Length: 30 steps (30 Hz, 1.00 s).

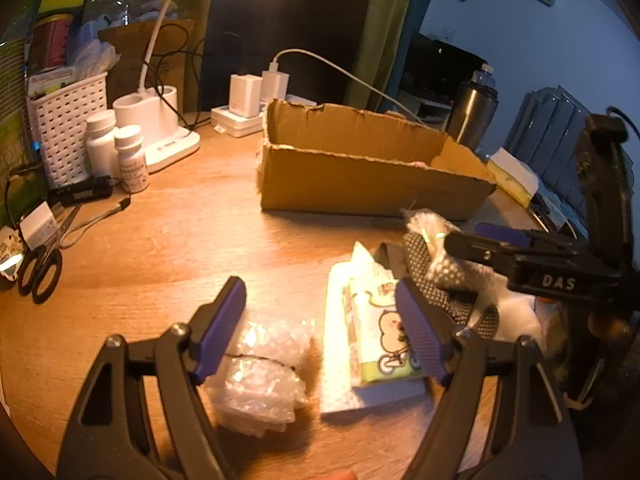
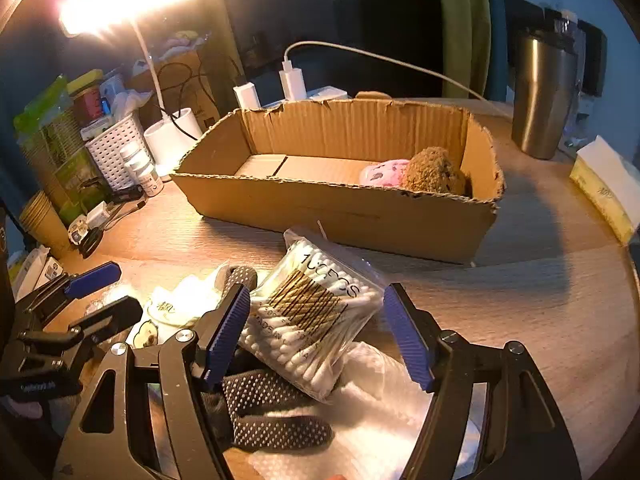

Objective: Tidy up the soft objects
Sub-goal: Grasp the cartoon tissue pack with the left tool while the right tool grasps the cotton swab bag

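Now my right gripper (image 2: pixel 316 336) stands wide around the swab bag (image 2: pixel 316 312); my left gripper (image 1: pixel 320 324) stands wide over the tissue pack (image 1: pixel 372 344), near the box (image 2: pixel 340 200).

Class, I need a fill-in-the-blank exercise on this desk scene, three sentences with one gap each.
1. The brown sponge lies inside the ____ box.
2. The right tongs are open around a bag of cotton ____.
3. The dotted ____ lies under that bag.

Missing words: cardboard; swabs; glove
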Motion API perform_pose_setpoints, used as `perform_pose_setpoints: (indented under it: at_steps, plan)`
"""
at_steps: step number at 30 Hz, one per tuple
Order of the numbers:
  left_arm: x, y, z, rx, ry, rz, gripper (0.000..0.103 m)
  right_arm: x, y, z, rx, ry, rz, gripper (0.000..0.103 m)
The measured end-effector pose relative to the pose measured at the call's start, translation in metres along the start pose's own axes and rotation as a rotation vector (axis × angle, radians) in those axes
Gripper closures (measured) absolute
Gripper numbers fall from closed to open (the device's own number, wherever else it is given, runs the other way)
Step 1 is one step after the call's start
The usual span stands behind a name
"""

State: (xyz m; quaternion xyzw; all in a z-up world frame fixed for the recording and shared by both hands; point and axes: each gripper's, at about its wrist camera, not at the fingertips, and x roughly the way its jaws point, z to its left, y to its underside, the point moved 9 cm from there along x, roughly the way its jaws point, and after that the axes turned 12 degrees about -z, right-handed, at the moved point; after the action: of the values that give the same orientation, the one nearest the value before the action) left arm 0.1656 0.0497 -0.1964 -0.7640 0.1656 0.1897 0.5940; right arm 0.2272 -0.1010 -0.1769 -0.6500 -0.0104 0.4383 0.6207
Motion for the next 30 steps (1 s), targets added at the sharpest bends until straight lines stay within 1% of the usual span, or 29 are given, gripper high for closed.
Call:
perform_pose_setpoints:
  at_steps: [2,5,10,12,15,19,21,24,30]
  plan:
    - [0.000,-0.001,-0.003,0.011,0.004,-0.005,0.025,0.006,0.001,-0.003,0.016,-0.002,0.011,0.021]
    - [-0.001,-0.001,-0.009,0.024,0.013,-0.006,0.025,0.014,0.003,-0.010,0.049,0.001,0.029,0.018]
    - [0.000,0.000,-0.020,0.048,0.032,-0.001,0.025,0.019,0.004,-0.012,0.076,-0.013,0.043,0.019]
    - [0.002,0.002,-0.025,0.059,0.036,0.008,0.025,0.019,0.003,-0.008,0.061,-0.020,0.039,0.029]
    - [0.004,0.006,-0.031,0.079,0.036,0.026,0.025,0.020,0.003,0.000,0.048,-0.053,0.043,0.036]
    - [0.010,0.014,-0.039,0.119,0.023,0.070,0.025,0.020,0.004,0.005,0.048,-0.084,0.049,0.045]
    - [0.011,0.017,-0.043,0.144,0.022,0.080,0.025,0.018,0.004,0.006,0.043,-0.095,0.045,0.054]
    - [0.013,0.020,-0.046,0.163,0.012,0.097,0.025,0.015,0.003,0.008,0.040,-0.113,0.035,0.059]
    - [0.014,0.020,-0.041,0.152,-0.025,0.097,0.026,0.003,-0.002,0.012,0.021,-0.135,-0.009,0.060]
